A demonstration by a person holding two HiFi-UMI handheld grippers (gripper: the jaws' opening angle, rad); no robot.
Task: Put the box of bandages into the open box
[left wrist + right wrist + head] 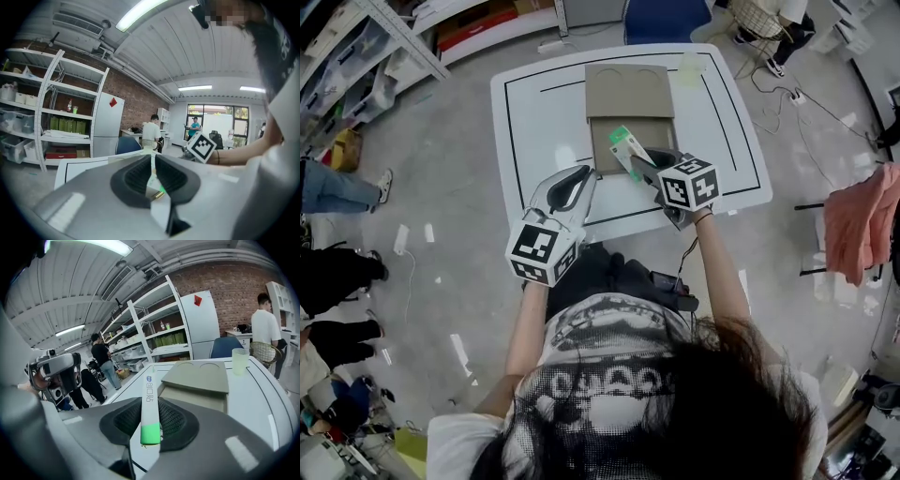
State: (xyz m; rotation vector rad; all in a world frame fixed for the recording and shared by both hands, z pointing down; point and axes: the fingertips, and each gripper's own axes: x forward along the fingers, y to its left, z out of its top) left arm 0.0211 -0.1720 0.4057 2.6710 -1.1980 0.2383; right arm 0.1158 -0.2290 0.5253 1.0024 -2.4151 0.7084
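The bandage box (pixel 627 146), a slim white carton with a green end, is pinched edge-on between the pads of my right gripper (pixel 644 163), which is shut on it. It hangs tilted over the near edge of the open cardboard box (pixel 628 94), whose lid is folded back on the white table (pixel 534 112). In the right gripper view the bandage box (pixel 150 404) stands up from my right gripper (pixel 151 420), with the open box (pixel 199 380) just beyond. My left gripper (pixel 579 176) hovers at the table's near edge, left of the box, with its jaws shut and empty (pixel 152 174).
A pale translucent cup (pixel 690 67) stands on the table's far right corner (pixel 239 361). A blue chair (pixel 666 19) is behind the table. Shelving (pixel 356 47) lines the far left, people's legs (pixel 337 187) stand at the left, and a pink cloth (pixel 862 220) hangs at the right.
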